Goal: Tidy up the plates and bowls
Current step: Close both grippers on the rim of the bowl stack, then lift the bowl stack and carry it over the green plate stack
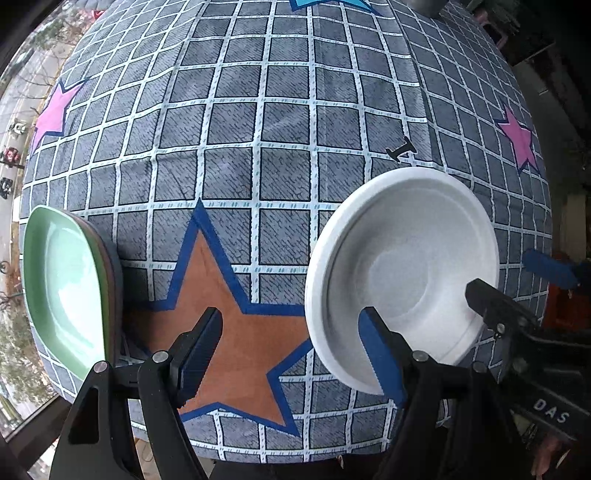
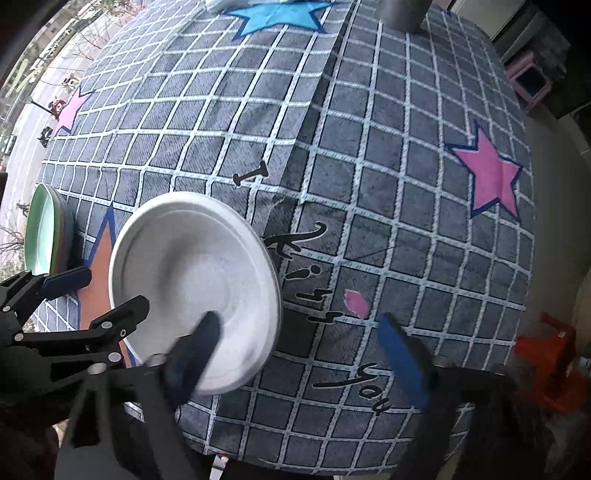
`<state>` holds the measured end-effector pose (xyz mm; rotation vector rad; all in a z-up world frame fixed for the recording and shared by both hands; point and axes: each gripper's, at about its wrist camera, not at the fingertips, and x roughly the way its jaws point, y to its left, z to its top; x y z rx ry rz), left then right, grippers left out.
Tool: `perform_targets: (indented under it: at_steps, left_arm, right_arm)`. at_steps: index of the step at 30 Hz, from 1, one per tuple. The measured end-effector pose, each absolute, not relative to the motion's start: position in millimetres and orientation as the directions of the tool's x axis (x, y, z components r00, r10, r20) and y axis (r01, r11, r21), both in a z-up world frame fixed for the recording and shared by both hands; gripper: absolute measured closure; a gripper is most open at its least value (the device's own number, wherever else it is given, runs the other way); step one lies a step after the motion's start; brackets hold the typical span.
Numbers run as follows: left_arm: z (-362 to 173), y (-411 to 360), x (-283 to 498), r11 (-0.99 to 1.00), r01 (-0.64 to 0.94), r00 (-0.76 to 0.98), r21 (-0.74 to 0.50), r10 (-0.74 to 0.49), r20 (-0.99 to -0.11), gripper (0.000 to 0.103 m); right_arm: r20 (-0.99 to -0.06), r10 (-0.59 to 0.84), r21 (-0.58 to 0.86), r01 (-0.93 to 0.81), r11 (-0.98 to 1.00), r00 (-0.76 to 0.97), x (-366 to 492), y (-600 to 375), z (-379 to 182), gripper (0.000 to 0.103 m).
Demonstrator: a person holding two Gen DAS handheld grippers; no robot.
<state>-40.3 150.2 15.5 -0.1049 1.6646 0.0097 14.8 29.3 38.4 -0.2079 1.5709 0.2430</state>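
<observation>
Left gripper (image 1: 291, 354): jaws wide apart, holding nothing, above the near edge of the table (image 1: 258, 147), one finger over the white plate's rim.
Right gripper (image 2: 310, 350): spread wide, empty; its left finger overlaps the plate's near rim.
White plate (image 2: 192, 280): lies flat near the near edge, not gripped.
Green plate (image 1: 62, 284): sits on a small stack by the left edge.
Progress: seemingly midway; the white plate remains unstacked.
Far edge: a grey container (image 2: 402, 13).
</observation>
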Motion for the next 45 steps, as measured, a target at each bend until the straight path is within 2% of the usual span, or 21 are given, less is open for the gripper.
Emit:
perform_targets:
  at_steps: [3,5,7,13,17,18,21,22,33,45]
  left_arm:
    - [6,150,-39,0.993,-0.087,-0.098,-0.074,-0.083,-0.992,0.026]
    - [0,150,-41,0.991,-0.096,-0.101,-0.089,-0.099,-0.99,0.032]
    - [-7,150,-39,0.991,-0.094,-0.103,-0.096,-0.105,-0.989,0.037]
    - [-32,147,-45,0.987,-0.113,-0.115,-0.116,-0.129,-0.985,0.042]
    - [-45,140,-42,0.988,-0.104,-0.107,-0.113,-0.125,-0.986,0.049]
    - [-46,138,-42,0.988,-0.098,-0.106,-0.123,-0.133,-0.985,0.052]
    - [-50,125,-33,0.988,-0.071,-0.101,-0.134,-0.141,-0.985,0.067]
    - [-50,119,-33,0.99,-0.057,-0.098,-0.132,-0.137,-0.986,0.069]
    - [-51,104,-30,0.993,-0.057,-0.08,-0.107,-0.111,-0.991,0.073]
    - [-9,109,-25,0.993,-0.056,-0.043,-0.1,-0.102,-0.994,0.074]
  right_arm:
    - [-0.999,0.02,0.028,-0.286,0.958,-0.029,15,34,27,0.023]
    - [-0.999,0.028,0.035,-0.29,0.956,-0.031,15,35,21,0.024]
    - [-0.999,0.035,0.044,-0.296,0.954,-0.037,14,38,14,0.039]
    - [-0.997,0.047,0.061,-0.306,0.95,-0.055,13,45,-7,0.04]
    - [-0.998,0.038,0.053,-0.31,0.949,-0.054,14,54,-22,0.04]
    - [-0.997,0.039,0.056,-0.308,0.95,-0.061,15,57,-29,0.043]
    - [-0.995,0.053,0.076,-0.317,0.945,-0.081,14,68,-40,0.074]
    - [-0.995,0.061,0.085,-0.321,0.943,-0.084,13,72,-45,0.075]
    - [-0.995,0.073,0.09,-0.291,0.952,-0.069,-4,88,-58,0.079]
    - [-0.996,0.084,0.092,-0.286,0.954,-0.04,0,95,-45,0.079]
